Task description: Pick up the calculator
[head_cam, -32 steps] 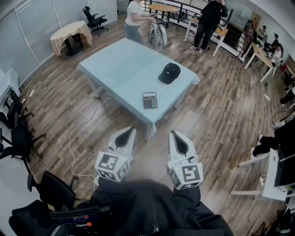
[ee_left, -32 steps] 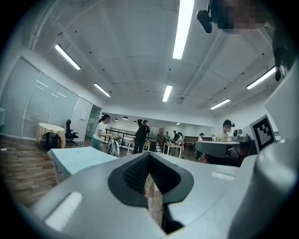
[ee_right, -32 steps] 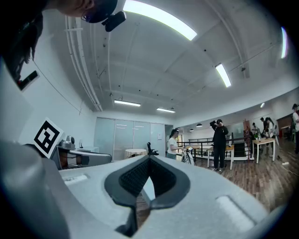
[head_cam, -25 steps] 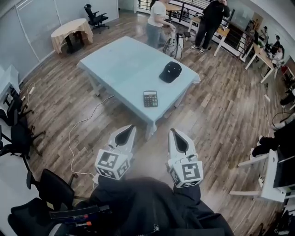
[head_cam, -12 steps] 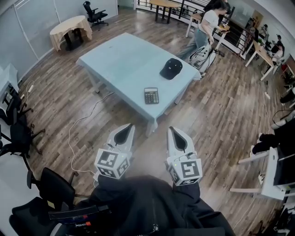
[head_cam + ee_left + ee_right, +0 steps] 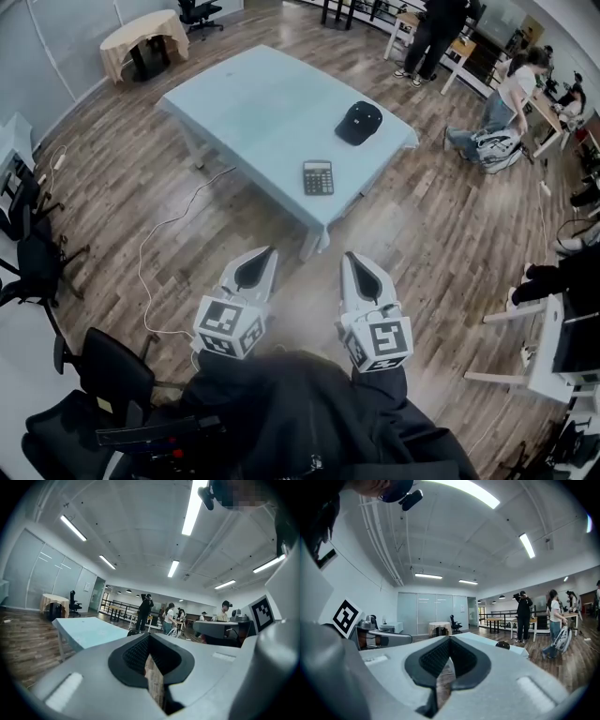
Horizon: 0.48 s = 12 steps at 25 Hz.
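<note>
No writing can be read — the keys on the dark rectangular calculator (image 6: 318,177) are too small, and the pale mark on the black fabric cap (image 6: 360,123) is too.

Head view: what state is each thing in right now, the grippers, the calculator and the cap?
Left gripper: shut, empty, short of the table.
Right gripper: shut, empty, short of the table.
Calculator: lying flat, keys up, near the table's front edge, untouched.
Cap: resting on the table, beyond the calculator.

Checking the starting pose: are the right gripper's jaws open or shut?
Shut: the grey right gripper shows its jaws meeting, nothing between them.
</note>
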Motion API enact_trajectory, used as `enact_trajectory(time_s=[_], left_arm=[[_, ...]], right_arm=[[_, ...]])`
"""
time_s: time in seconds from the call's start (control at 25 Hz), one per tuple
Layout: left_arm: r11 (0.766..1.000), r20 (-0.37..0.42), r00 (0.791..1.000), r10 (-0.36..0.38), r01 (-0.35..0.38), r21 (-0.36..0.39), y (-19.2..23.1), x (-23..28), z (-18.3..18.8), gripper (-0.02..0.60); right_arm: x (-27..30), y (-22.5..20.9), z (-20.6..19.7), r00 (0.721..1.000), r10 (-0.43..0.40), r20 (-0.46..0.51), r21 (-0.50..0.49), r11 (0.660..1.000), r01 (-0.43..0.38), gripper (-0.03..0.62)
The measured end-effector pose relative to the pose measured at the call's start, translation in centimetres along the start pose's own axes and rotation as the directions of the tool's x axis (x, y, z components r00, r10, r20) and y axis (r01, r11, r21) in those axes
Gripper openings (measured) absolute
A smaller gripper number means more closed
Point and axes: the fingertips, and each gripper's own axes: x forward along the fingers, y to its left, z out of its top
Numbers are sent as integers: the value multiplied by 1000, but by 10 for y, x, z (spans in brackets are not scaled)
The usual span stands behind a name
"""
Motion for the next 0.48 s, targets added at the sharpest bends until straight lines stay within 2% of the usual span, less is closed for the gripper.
enact_trajectory(time_s=[0.28, 0.48], left_arm=[[999, -50, 999, -2, 0, -34, 22, 2, -19, -2], [999, -73, 997, 3, -6, -43, 35, 25, -25, -2]], right_arm=[[14, 0, -21, 998, -23, -57, 9, 1000, 23, 0], [35, -17, -35, 995, -25, -96, 21, 999, 27, 0]])
